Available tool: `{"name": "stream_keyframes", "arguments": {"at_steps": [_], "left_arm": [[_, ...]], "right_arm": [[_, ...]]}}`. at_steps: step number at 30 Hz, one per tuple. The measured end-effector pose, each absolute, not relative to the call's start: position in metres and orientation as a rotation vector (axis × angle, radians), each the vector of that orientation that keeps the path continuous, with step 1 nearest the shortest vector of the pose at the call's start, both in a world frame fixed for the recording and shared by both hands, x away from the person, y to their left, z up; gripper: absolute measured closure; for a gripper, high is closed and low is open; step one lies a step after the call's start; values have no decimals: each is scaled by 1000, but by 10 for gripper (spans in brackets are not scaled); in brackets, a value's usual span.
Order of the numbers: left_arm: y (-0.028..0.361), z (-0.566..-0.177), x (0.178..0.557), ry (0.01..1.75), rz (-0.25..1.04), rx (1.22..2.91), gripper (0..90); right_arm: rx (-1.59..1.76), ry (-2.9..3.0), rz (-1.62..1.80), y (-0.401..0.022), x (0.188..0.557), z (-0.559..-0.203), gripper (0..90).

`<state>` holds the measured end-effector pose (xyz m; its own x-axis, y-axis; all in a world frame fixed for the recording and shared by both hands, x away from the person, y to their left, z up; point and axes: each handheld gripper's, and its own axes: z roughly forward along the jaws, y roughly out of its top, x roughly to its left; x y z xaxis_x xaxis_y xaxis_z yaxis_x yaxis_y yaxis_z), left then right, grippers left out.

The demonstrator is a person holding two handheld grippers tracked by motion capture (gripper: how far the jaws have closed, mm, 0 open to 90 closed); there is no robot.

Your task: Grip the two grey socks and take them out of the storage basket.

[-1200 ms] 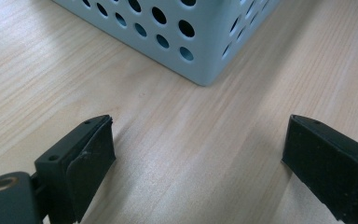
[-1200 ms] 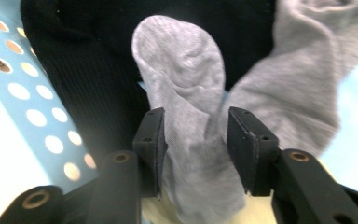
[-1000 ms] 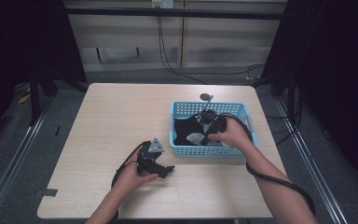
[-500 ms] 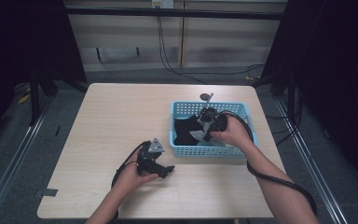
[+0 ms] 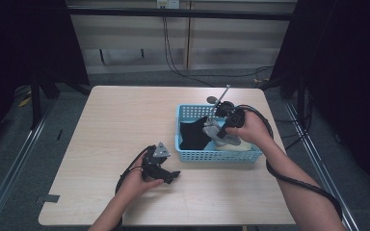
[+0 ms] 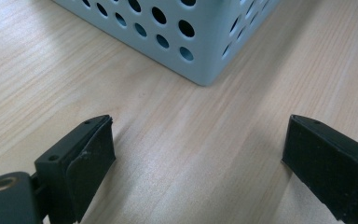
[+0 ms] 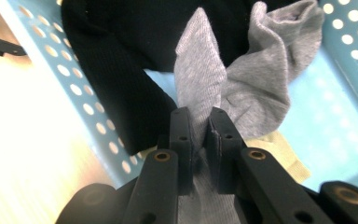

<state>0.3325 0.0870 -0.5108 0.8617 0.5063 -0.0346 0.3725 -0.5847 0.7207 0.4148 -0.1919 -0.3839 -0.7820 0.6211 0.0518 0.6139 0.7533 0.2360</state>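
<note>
A light blue perforated basket (image 5: 221,156) stands on the right half of the wooden table (image 5: 125,120). Inside lie a black cloth (image 5: 192,135), a grey sock (image 5: 214,130) and a pale yellow cloth (image 5: 238,146). My right gripper (image 5: 220,129) is over the basket, shut on the grey sock (image 7: 242,88), which hangs lifted from the jaws above the black cloth (image 7: 121,60). My left gripper (image 5: 169,176) rests low on the table just in front of the basket's near left corner (image 6: 200,51), open (image 6: 198,158) with bare wood between its jaws.
A small dark stand with a thin rod (image 5: 219,98) sits behind the basket. The table's left half is bare wood. Cables trail from both grippers; the right one loops off the right edge (image 5: 289,178). Dark frames and floor rails surround the table.
My right gripper has risen slightly inside the basket, pulling the grey sock up. The left gripper has stayed in place.
</note>
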Motion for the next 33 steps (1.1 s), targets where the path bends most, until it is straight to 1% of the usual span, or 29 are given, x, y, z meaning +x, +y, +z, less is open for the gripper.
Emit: {"name": "stream_keyframes", "arguments": {"at_steps": [9,16,23,25,31,33], "left_arm": [[87,-511,332,633,226,2261,82],[87,-511,332,633,226,2262,83],[87,-511,332,632,226,2262,83],[87,-511,332,632,227,2261,83],[87,-511,332,632,226,2262,83],[87,-511,332,632,226,2261,83]], "right_arm": [[997,2899,429,-197,402,-356,824],[939,2907,442,-194,389,-344,824],[854,2919,511,-190,363,-327,824],[839,2922,525,-189,361,-326,824],[740,2941,582,-181,334,-318,824],[724,2945,596,-180,331,-317,823]]}}
